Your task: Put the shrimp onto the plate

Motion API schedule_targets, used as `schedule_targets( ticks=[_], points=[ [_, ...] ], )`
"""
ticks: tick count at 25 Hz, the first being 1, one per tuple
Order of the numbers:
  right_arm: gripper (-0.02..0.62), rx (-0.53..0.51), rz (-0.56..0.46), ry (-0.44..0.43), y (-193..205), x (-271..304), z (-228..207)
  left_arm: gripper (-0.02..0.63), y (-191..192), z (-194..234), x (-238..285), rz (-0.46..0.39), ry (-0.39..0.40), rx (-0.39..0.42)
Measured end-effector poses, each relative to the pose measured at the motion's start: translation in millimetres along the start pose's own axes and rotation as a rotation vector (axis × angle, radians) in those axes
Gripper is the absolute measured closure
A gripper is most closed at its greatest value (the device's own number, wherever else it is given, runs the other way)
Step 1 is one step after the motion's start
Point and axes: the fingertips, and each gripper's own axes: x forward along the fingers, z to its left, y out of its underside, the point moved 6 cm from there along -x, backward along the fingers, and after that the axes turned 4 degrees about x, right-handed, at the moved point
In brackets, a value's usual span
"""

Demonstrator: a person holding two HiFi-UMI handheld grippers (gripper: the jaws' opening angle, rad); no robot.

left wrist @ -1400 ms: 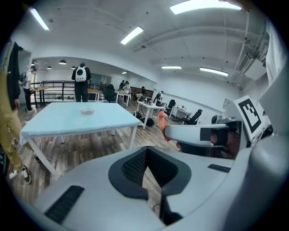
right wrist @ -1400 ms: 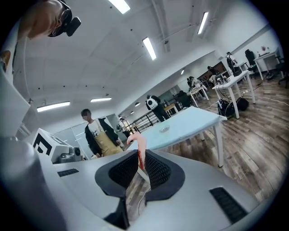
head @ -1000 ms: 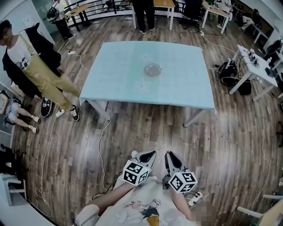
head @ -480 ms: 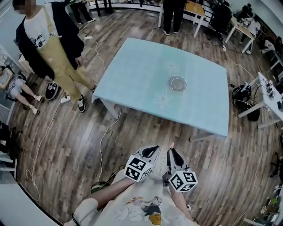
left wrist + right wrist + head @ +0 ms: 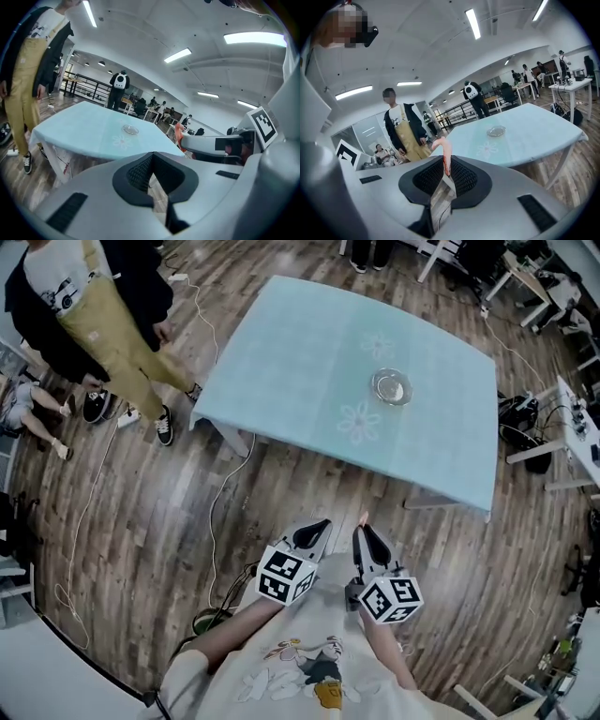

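floor (image 5: 141, 521): glossy wood | table (image 5: 300, 362): matt cloth | plate (image 5: 391, 386): clear glass

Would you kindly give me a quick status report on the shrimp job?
Left claw shut, empty. Right claw shut on the shrimp. Plate on the table ahead, not yet reached. Bystander beside the table's left corner.

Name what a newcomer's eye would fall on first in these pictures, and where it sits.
The big light blue table fills the upper middle of the head view, with a small glass plate towards its right side. Nearer, the right gripper is clamped on a pink shrimp, held well short of the table.
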Motion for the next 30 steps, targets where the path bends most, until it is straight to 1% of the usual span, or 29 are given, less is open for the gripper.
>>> schedule_targets(
  ticks=[3,7,11,14,16,19,22,25,30],
  points=[
    [0.529,0.002,0.029,0.009,4,4,0,0.598,2,3,3,0.011,0.001,-0.013],
    [0.529,0.016,0.056,0.019,3,13,-13,0.598,3,8,13,0.027,-0.014,-0.029],
    [0.529,0.000,0.053,0.000,-11,30,-26,0.598,-7,19,29,0.031,-0.043,-0.032],
    [0.531,-0.001,0.051,-0.013,-24,43,-42,0.598,-17,21,44,0.025,-0.059,-0.015],
    [0.531,-0.005,0.046,-0.023,-38,55,-53,0.598,-27,25,59,0.023,-0.068,0.001],
    [0.531,-0.007,0.044,-0.037,-63,78,-73,0.599,-49,36,90,0.018,-0.083,-0.004],
    [0.531,-0.038,0.034,-0.055,-100,102,-103,0.598,-76,44,132,-0.005,-0.098,0.015],
    [0.531,-0.065,0.027,-0.064,-135,124,-138,0.598,-104,44,174,-0.028,-0.105,0.047],
    [0.531,-0.060,0.040,-0.099,-177,152,-178,0.599,-137,44,230,-0.042,-0.115,0.061]
  ],
)
